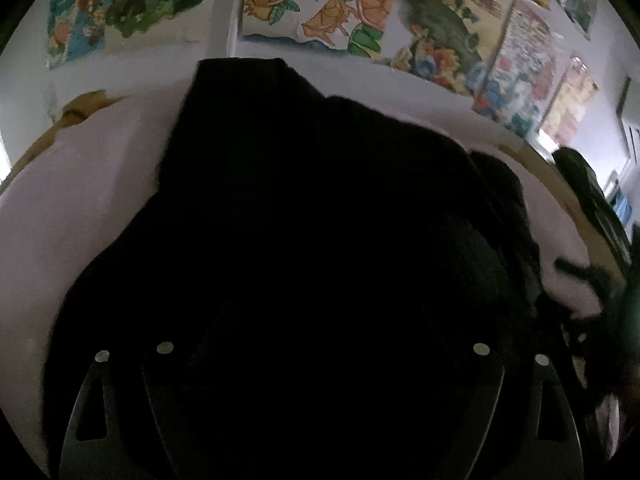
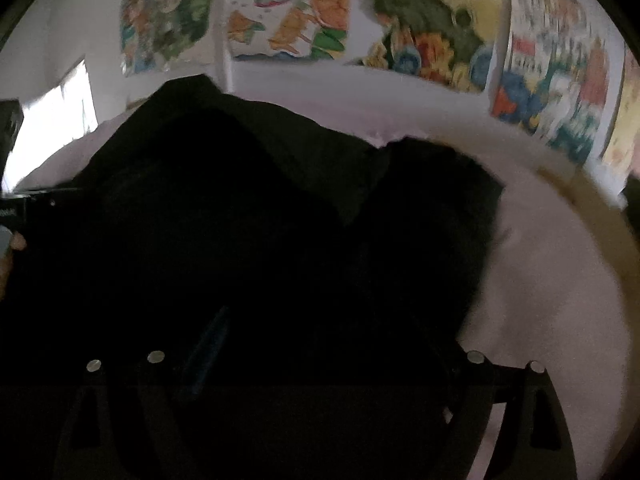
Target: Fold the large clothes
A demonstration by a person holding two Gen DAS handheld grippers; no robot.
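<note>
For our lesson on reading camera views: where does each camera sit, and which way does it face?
Left wrist: on the left gripper, looking forward and down over its open fingers at the black garment; no hand shows.
Right wrist: on the right gripper, open, facing the same garment; fingertips at left edge.
Shared: garment, pale surface, wall posters.

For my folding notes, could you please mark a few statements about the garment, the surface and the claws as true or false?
1. The garment is black. True.
2. It lies on a bare wooden floor. False: it lies on a pale sheet.
3. The left claw stands open. True.
4. The right claw is clamped on a white towel. False: it stands open above the black garment, and no towel shows.
5. Colourful pictures hang on the wall behind. True.
</note>
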